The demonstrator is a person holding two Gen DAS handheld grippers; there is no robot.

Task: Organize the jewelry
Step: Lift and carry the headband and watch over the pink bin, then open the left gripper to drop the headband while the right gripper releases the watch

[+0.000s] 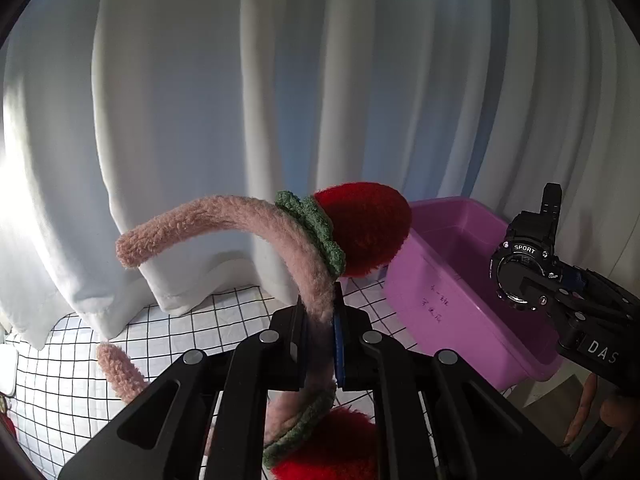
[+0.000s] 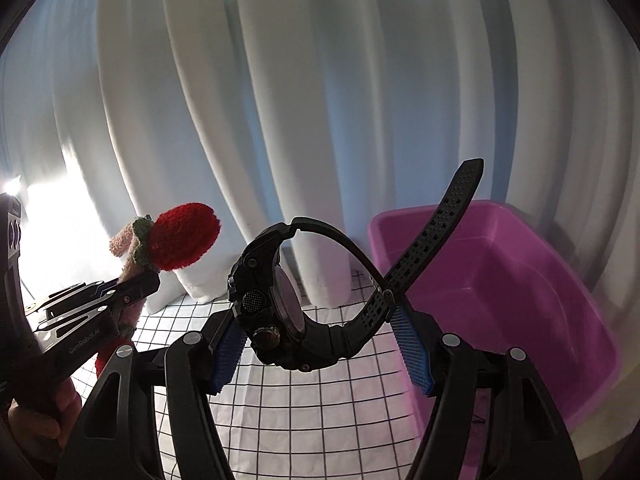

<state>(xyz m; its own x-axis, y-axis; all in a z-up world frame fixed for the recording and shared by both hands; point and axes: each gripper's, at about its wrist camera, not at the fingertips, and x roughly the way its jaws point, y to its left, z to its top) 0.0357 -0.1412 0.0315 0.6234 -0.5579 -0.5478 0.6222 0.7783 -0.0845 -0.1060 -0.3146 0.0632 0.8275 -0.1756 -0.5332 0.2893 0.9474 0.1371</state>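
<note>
My left gripper (image 1: 320,320) is shut on a pink fluffy headband (image 1: 248,220) with red strawberry pompoms (image 1: 368,228), held above the table. It also shows in the right wrist view (image 2: 132,292), with the headband (image 2: 180,236) at the left. My right gripper (image 2: 316,332) is shut on a black sport watch (image 2: 280,312), its strap crossing between the blue pads. The watch (image 1: 520,272) and right gripper (image 1: 540,284) show at the right of the left wrist view. A purple plastic bin (image 2: 500,280) stands to the right, also in the left wrist view (image 1: 460,280).
A white cloth with a black grid (image 2: 300,408) covers the table. White curtains (image 1: 280,100) hang close behind the table and bin. The bin looks empty inside.
</note>
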